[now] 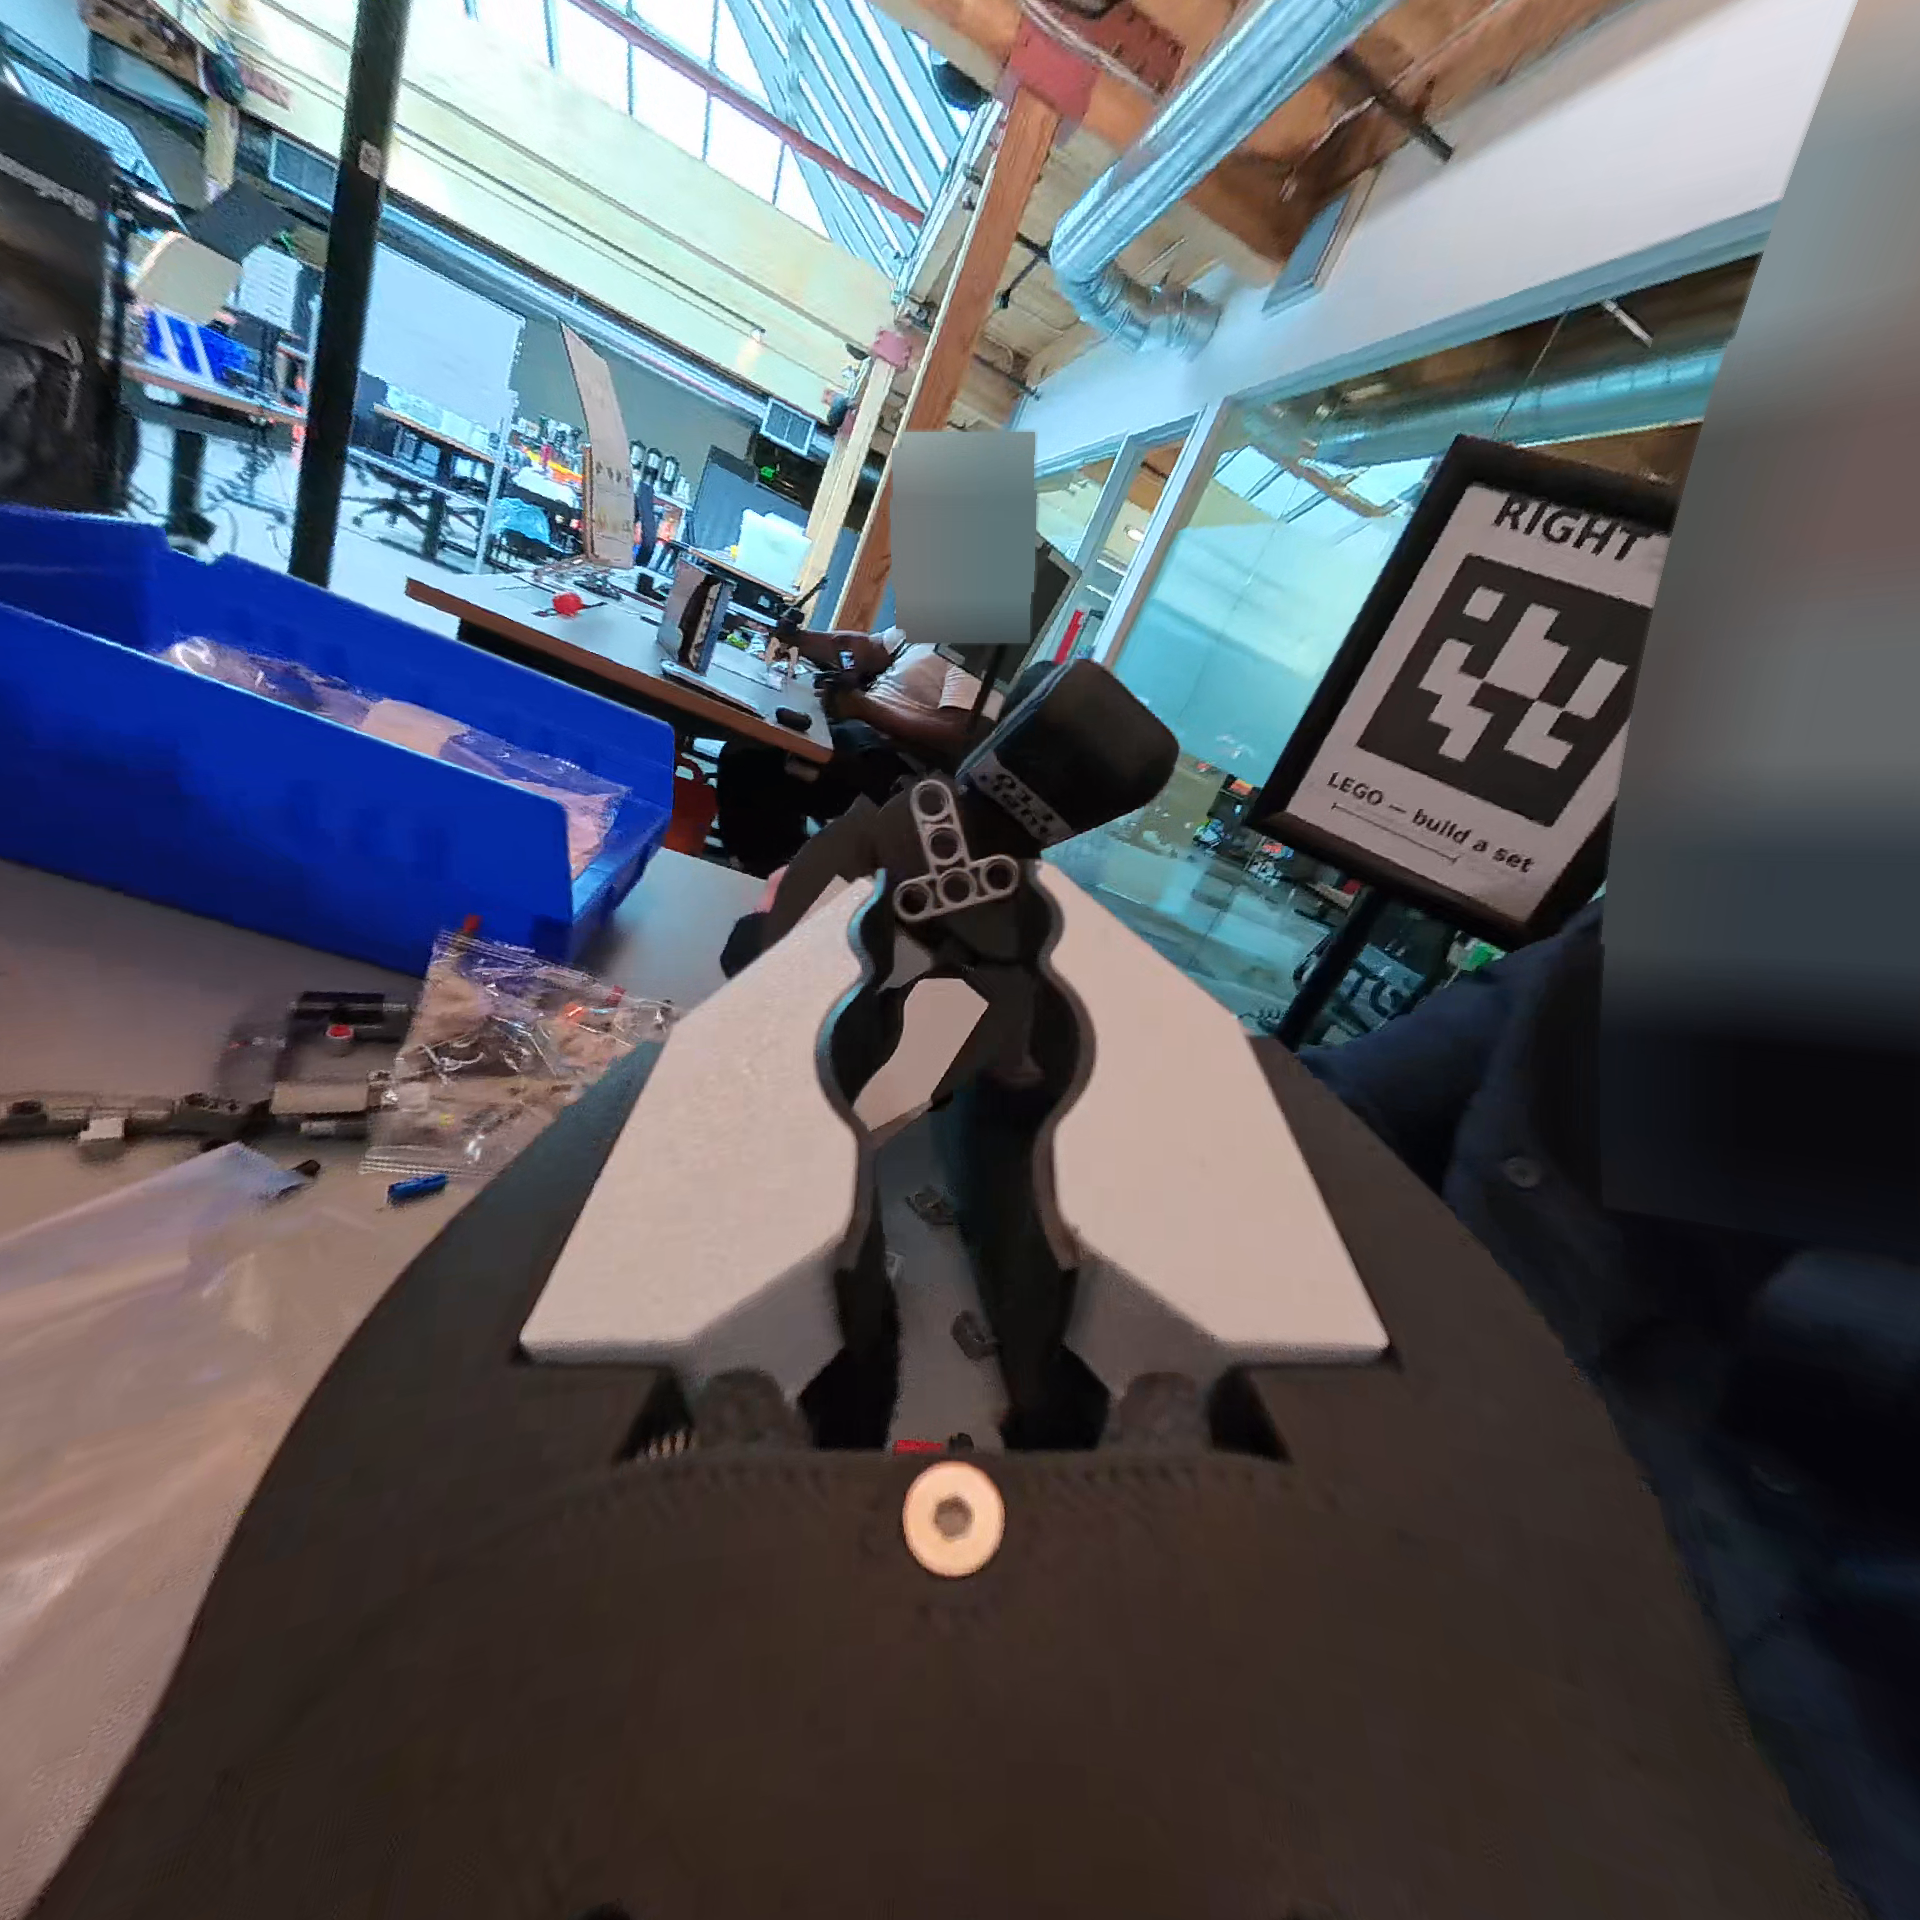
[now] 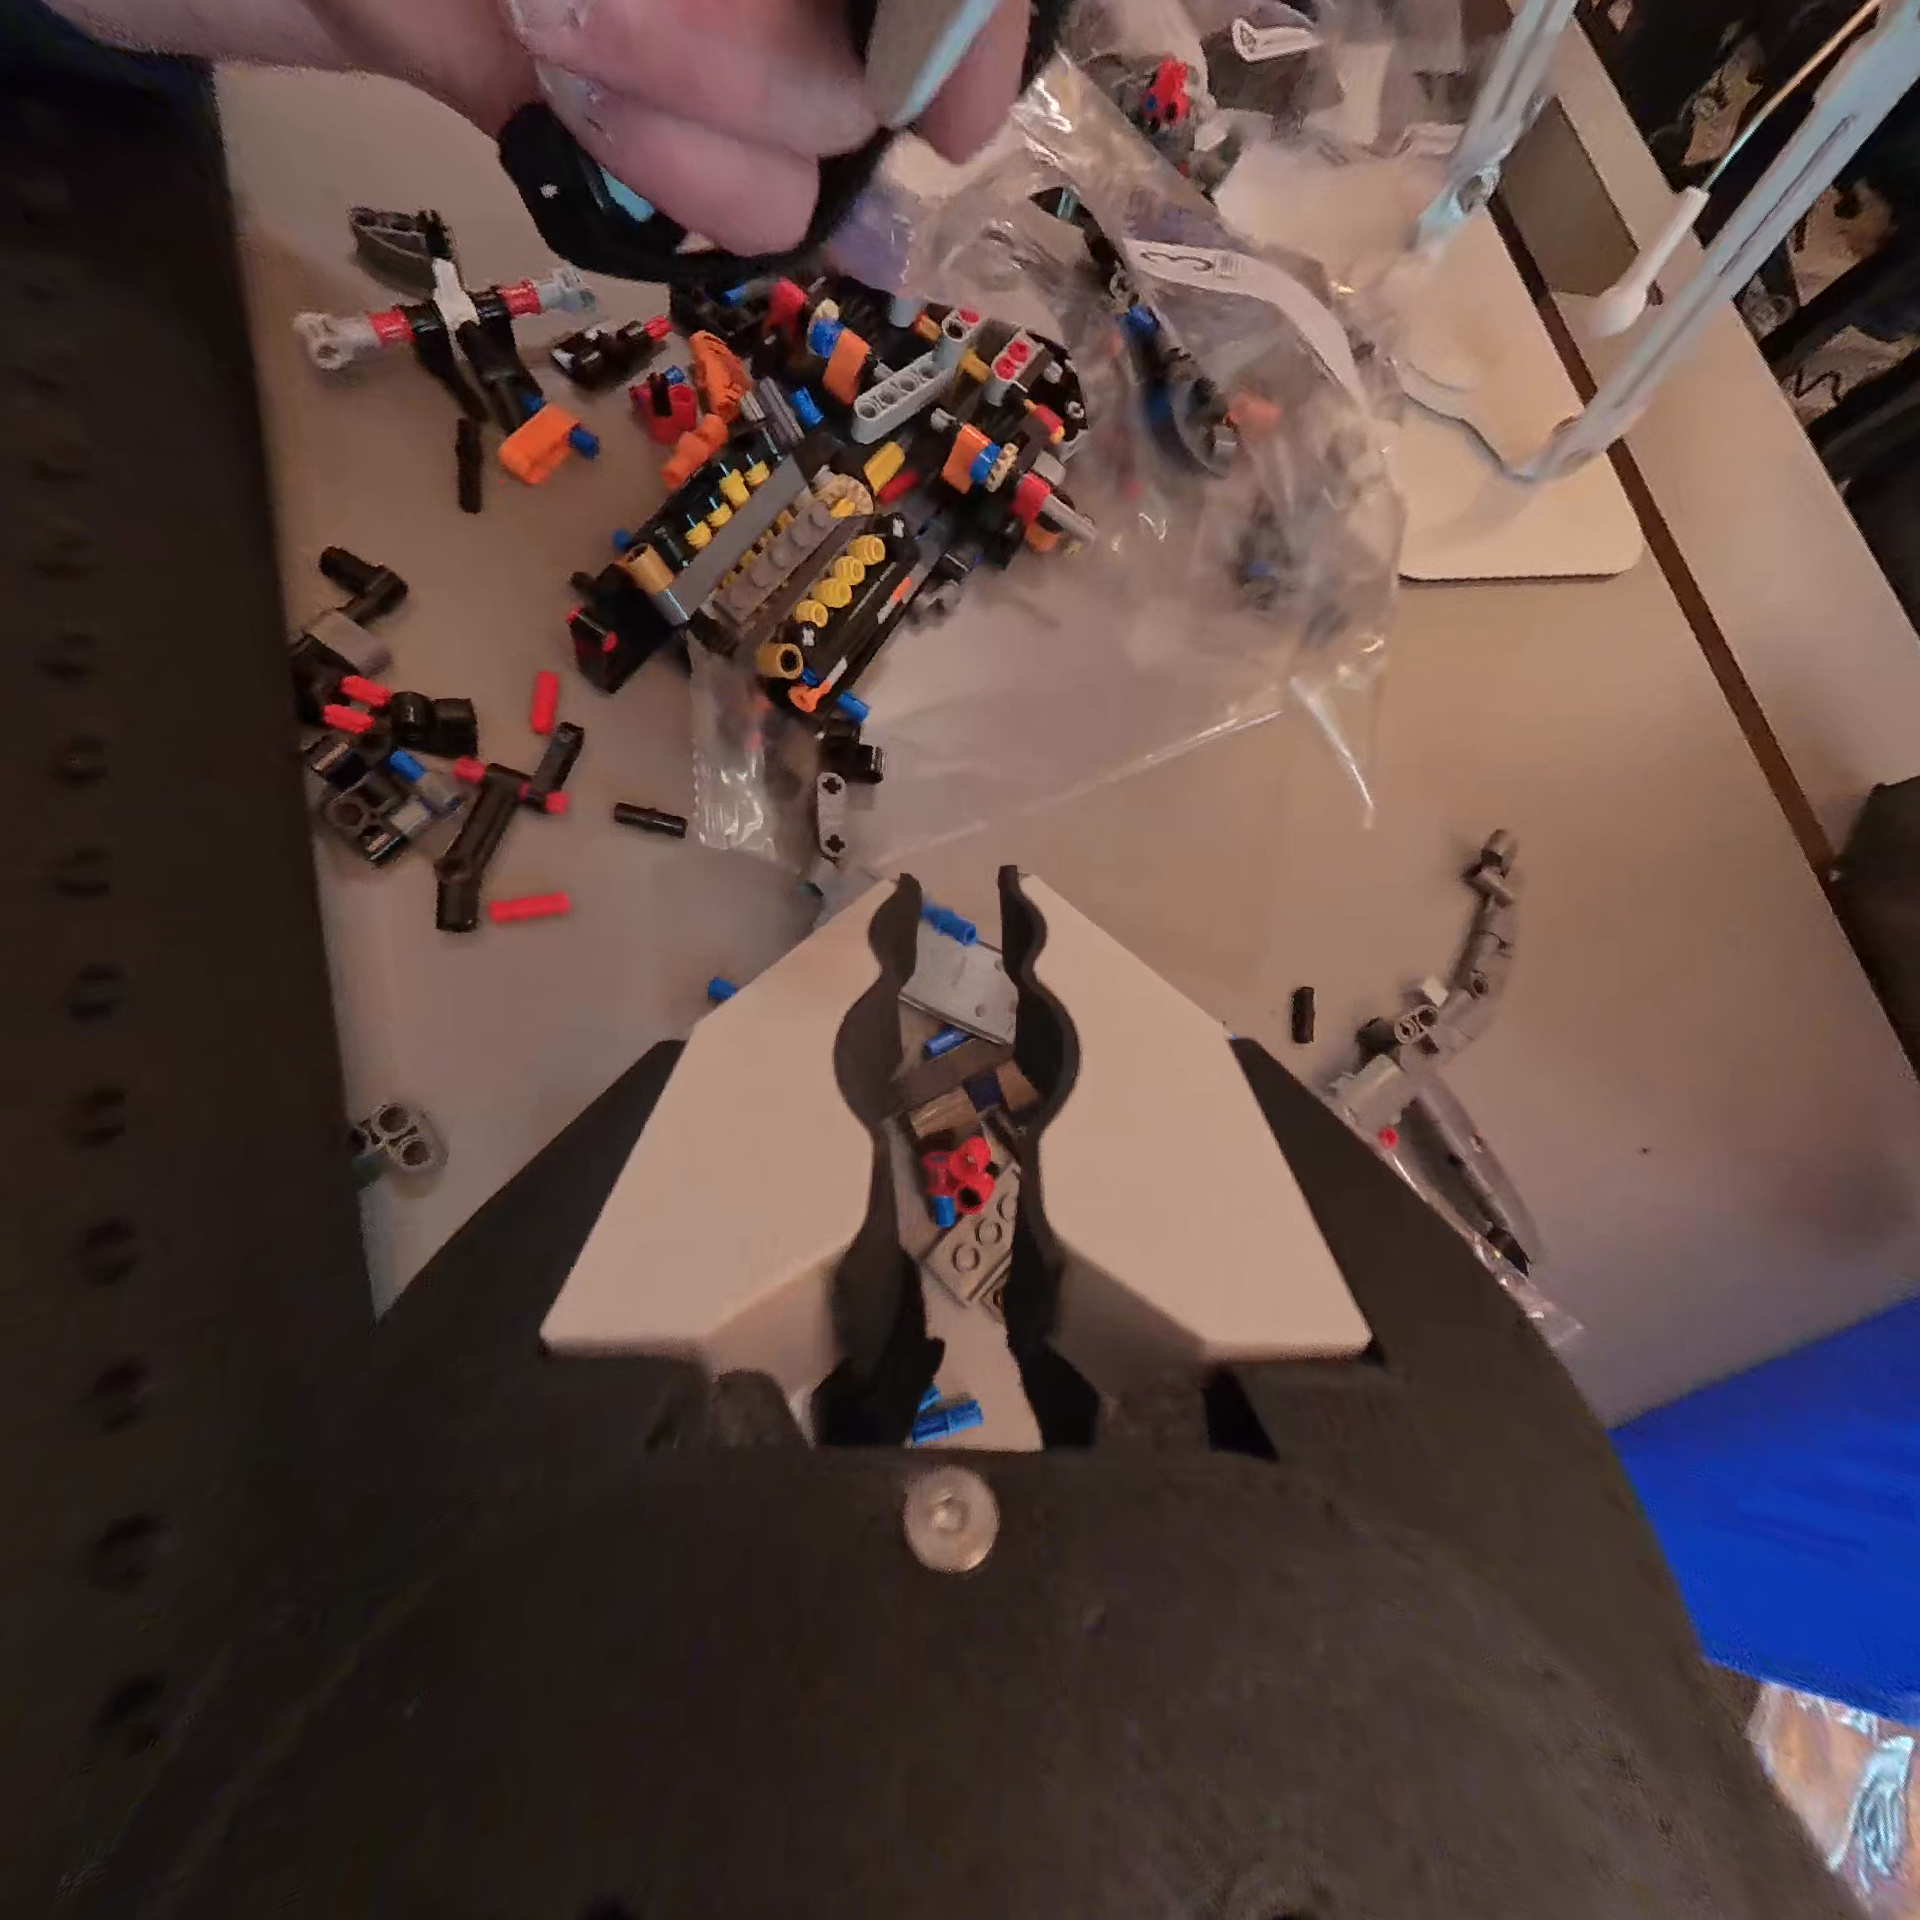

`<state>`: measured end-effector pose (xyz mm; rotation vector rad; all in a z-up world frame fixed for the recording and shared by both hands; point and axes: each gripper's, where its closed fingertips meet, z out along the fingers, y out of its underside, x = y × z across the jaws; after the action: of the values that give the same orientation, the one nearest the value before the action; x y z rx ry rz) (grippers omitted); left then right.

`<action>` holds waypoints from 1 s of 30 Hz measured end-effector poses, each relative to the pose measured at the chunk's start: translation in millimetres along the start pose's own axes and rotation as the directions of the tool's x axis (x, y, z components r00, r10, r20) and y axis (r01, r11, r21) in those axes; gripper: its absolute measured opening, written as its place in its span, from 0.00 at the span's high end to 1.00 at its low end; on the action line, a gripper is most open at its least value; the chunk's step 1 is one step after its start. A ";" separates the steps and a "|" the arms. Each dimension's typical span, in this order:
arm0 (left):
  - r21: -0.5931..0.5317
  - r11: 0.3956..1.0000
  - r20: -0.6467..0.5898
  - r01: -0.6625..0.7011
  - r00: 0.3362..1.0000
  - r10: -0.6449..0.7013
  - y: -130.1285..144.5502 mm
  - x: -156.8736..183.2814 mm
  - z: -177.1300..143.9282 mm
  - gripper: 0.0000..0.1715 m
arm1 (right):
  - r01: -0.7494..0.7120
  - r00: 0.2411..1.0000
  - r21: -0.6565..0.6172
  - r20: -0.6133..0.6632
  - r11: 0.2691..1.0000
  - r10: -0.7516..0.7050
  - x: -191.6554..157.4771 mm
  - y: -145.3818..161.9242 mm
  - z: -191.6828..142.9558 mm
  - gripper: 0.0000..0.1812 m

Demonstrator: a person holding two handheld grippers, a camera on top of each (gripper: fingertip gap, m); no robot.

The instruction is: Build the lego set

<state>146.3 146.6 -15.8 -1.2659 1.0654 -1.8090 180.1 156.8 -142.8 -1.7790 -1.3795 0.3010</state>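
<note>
**Left tongs grip a grey T-piece; right tongs hang over loose parts**

The left tongs [image 1: 951,883] are lifted off the table and closed on a grey T-shaped lego piece [image 1: 948,857], pinched at its crossbar so the stem with its row of holes points up and away. Just behind it, the black right tongs [image 1: 1060,758] show farther off in the left wrist view.

The right tongs [image 2: 961,894] point down at the table [image 2: 1507,790] with a narrow gap between their tips and nothing held; through the gap lie a flat grey plate [image 2: 966,982], small blue pins and a red connector [image 2: 961,1164], all resting on the surface.

Beyond them a partly built lego assembly [image 2: 769,561] of black, grey and yellow parts sits in a scatter of orange, red, blue and black pieces, beside an opened clear plastic bag [image 2: 1195,436] that still holds parts. A curved grey sub-assembly [image 2: 1455,997] lies apart to the right. A hand [image 2: 707,114] grips a black object at the top of the right wrist view.

In the left wrist view, a blue plastic bin [image 1: 312,748] stands on the pale table with small bags [image 1: 499,1039] in front of it. A framed marker sign [image 1: 1475,686] stands on the right. The room is an open workshop with skylights, timber beams, a silver duct [image 1: 1174,177], and a seated person [image 1: 894,686] at a far desk.
</note>
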 end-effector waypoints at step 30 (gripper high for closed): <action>-0.797 0.601 0.323 -0.066 0.795 0.514 84.6 -90.4 -10.7 0.88 | -0.205 0.977 0.035 -0.056 0.978 0.207 36.2 18.3 -2.4 0.88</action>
<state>169.3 190.6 -129.8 -1.7716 1.6485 -0.6148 207.3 187.0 -144.1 -1.8955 -1.1449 0.3736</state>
